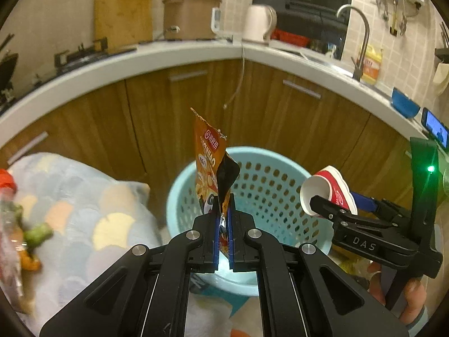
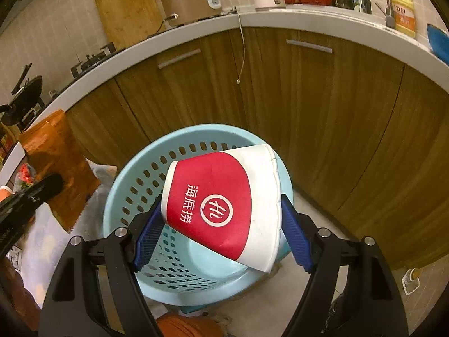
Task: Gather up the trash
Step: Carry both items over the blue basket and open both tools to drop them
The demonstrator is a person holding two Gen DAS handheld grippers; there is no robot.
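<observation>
Kitchen setting: brown wood-grain cabinet fronts (image 1: pixel 294 118) under a pale curved countertop (image 1: pixel 168 56).

Below the cabinets, on the floor: round light-blue perforated plastic basket (image 2: pixel 132 196), open at the top, seen in both views.

Right gripper (image 2: pixel 221 219): blue pads spread wide and clamped on a red-and-white paper cup (image 2: pixel 219 205), lying sideways between them, directly above the basket. Printing on the cup: white Chinese characters and a circled "Hi" logo.

Left gripper (image 1: pixel 223 221): blue pads pressed together on an orange crinkled snack wrapper (image 1: pixel 209 165), standing upright from the tips in front of the basket. Legible on the wrapper: a red label with white characters, Latin capitals partly readable, and the number "551" in an oval.

Left wrist view only: right gripper body from the side, lettered "DAS", green light lit (image 1: pixel 430 168), person's fingers (image 1: pixel 412 295) under it; cup mouth facing the camera; patterned blanket in blue, yellow and peach scales (image 1: pixel 84 210); bent steel tap (image 1: pixel 359 36); small lit screen (image 1: pixel 436 130) on the counter edge.

Right wrist view only: cup print face-on; wrapper's back as a blurred orange sheet; black frying pan (image 2: pixel 25 95) at far left.

Both views: wooden chopping board (image 1: pixel 123 11), brown rice cooker (image 1: pixel 190 16), white kettle (image 1: pixel 258 22), yellow bottle (image 2: pixel 404 11) with illegible label.
</observation>
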